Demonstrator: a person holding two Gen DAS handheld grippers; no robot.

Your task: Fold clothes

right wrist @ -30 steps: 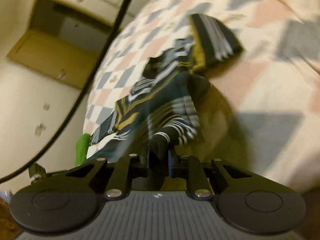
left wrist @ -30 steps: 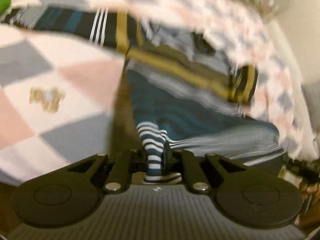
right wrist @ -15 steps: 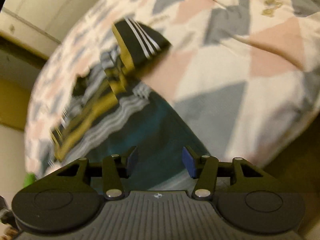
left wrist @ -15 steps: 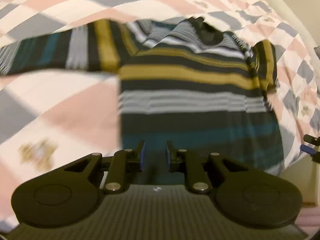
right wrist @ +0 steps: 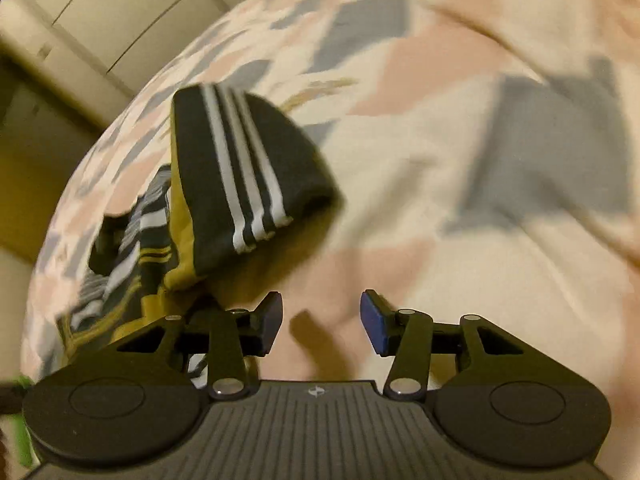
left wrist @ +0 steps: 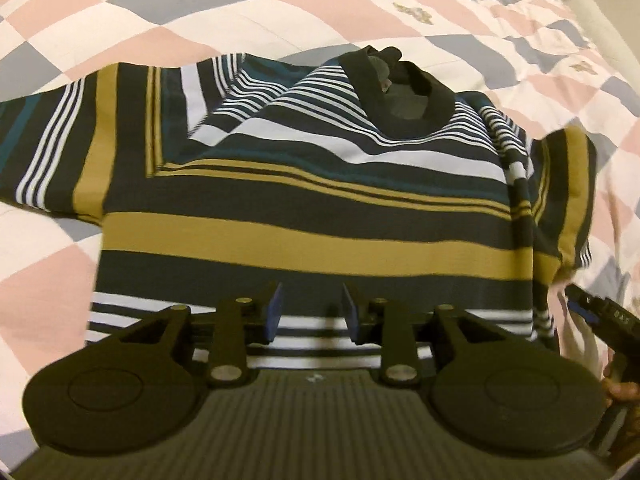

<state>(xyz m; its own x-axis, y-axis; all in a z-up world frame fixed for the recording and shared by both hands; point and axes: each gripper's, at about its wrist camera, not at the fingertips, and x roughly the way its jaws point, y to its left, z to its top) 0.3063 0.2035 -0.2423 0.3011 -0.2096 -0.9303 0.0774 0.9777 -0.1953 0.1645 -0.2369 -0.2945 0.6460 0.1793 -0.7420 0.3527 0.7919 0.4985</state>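
Checked quilt [left wrist: 280, 12], striped shirt [left wrist: 304, 200] spread flat, left hand-held gripper [left wrist: 308, 308] parted above hem, right hand-held gripper [right wrist: 320, 316] wide, empty

Striped shirt [left wrist: 312, 200] flat on quilt [left wrist: 280, 12]; jaws parted.

One striped shirt [left wrist: 304, 208], one checked bedspread [left wrist: 280, 4], two grippers: left [left wrist: 310, 312], right [right wrist: 322, 316].

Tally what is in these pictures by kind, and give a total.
Striped shirt: 1
Checked bedspread: 1
Hand-held grippers, both open and empty: 2, the left hand-held gripper and the right hand-held gripper
Total: 4
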